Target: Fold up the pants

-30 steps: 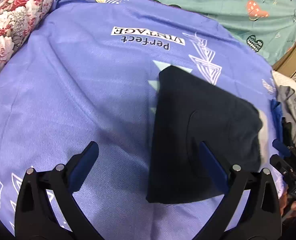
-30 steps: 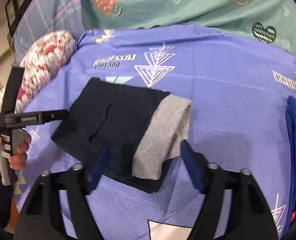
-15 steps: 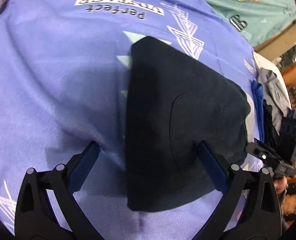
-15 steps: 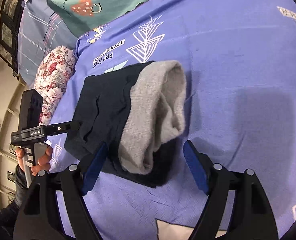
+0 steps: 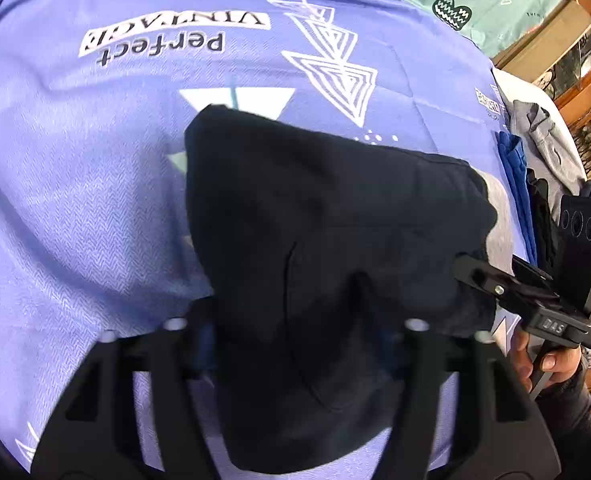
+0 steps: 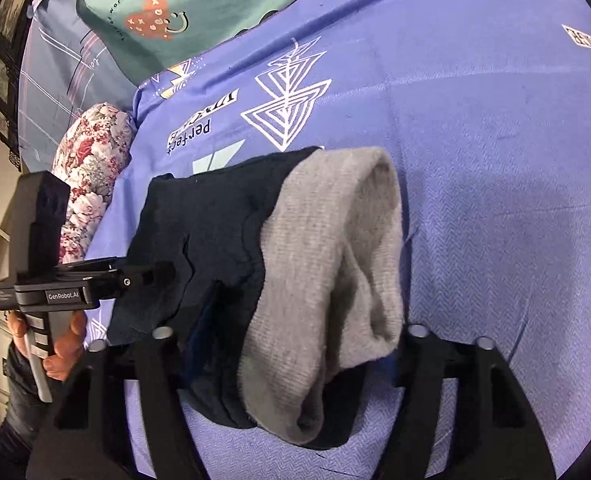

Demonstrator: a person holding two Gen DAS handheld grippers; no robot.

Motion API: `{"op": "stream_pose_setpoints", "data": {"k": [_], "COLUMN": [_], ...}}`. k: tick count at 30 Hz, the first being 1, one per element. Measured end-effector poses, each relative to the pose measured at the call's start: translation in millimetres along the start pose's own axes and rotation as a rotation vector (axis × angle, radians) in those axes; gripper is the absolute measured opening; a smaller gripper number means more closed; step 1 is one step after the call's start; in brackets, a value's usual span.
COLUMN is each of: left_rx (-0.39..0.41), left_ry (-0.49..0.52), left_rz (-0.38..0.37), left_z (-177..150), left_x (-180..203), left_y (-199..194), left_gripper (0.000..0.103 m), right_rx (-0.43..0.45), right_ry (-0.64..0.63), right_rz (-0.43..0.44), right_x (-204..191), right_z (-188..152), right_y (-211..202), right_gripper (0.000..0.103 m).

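Folded pants (image 5: 335,240) lie on the bed (image 5: 75,200) as left gripper (image 5: 295,332) and right gripper (image 6: 283,340) close their fingers over opposite ends; matched, deep bites should keep layers together.

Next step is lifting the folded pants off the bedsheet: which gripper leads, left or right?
Probably both. The left gripper is closing on the dark end of the pants, the right gripper on the grey waistband; neither looks better placed.
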State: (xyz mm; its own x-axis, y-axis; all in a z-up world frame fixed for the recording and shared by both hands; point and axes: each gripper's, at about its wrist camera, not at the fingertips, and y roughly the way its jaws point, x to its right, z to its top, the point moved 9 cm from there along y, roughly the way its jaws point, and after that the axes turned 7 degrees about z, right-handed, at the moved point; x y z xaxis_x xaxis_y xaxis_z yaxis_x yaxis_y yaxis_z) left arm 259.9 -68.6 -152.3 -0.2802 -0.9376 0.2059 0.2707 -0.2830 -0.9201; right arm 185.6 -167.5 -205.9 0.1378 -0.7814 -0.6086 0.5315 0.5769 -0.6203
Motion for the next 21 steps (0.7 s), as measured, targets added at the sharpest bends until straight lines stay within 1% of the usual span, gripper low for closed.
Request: {"op": "stream_pose_setpoints", "data": {"k": [1, 2, 3, 5, 7, 9, 10, 13, 14, 16, 17, 18, 19, 20, 21], "left_rx": [0.01, 0.017, 0.022, 0.044, 0.078, 0.128, 0.169, 0.276, 0.322, 0.383, 0.402, 0.422, 0.431, 0.432, 0.434], "left_ry": [-0.004, -0.011, -0.015, -0.011, -0.001, 0.015, 0.017, 0.013, 0.015, 0.022, 0.023, 0.015, -0.008, -0.02, -0.033], "left_rz": [0.007, 0.01, 0.012, 0.022, 0.036, 0.041, 0.032, 0.018, 0.025, 0.059, 0.073, 0.091, 0.099, 0.101, 0.117], "left_z": [0.5, 0.6, -0.4, -1.9, -2.2, 1.0, 7.9, 37.4, 55.4, 87.4, 101.3, 122.7, 144.9, 157.4, 176.5], "left_x": [1.6, 2.7, 2.6, 5.2, 8.3, 10.2, 10.9, 11.1, 9.7, 5.5, 2.1, -5.2, -14.7, -19.8, -28.0], "left_y": [-3.6, -8.0, -12.7, -24.4, -39.3, -60.8, -77.1, -117.0, -132.0, -147.2, -149.9, -150.4, -146.4, -142.4, -133.3], "left_gripper": [0.043, 0.037, 0.033, 0.03, 0.03, 0.03, 0.03, 0.03, 0.03, 0.031, 0.032, 0.033, 0.033, 0.034, 0.034], "right_rx": [0.007, 0.014, 0.019, 0.035, 0.048, 0.078, 0.09, 0.136, 0.163, 0.198, 0.225, 0.241, 0.25, 0.26, 0.275], "right_ry": [-0.002, -0.009, -0.016, -0.045, -0.071, -0.106, -0.128, -0.2, -0.237, -0.283, -0.313, -0.329, -0.337, -0.341, -0.353], "right_rz": [0.005, 0.012, 0.013, 0.017, 0.023, 0.034, 0.038, 0.056, 0.052, 0.039, 0.03, 0.025, 0.025, 0.025, 0.017], "right_x": [0.3, -1.5, -3.3, -12.5, -21.6, -33.0, -38.9, -61.0, -71.2, -83.8, -92.2, -97.2, -99.5, -100.8, -99.2], "right_z": [-0.2, 0.1, 0.2, 2.2, 5.2, 14.6, 20.6, 54.7, 76.7, 106.2, 131.8, 151.2, 166.0, 181.5, 205.5], "right_y": [-1.1, -2.8, -5.1, -11.9, -18.6, -30.6, -36.4, -52.2, -56.8, -59.0, -57.2, -53.0, -47.9, -41.0, -27.8], "right_gripper": [0.048, 0.043, 0.042, 0.038, 0.037, 0.036, 0.036, 0.036, 0.036, 0.037, 0.037, 0.037, 0.037, 0.037, 0.037]}}
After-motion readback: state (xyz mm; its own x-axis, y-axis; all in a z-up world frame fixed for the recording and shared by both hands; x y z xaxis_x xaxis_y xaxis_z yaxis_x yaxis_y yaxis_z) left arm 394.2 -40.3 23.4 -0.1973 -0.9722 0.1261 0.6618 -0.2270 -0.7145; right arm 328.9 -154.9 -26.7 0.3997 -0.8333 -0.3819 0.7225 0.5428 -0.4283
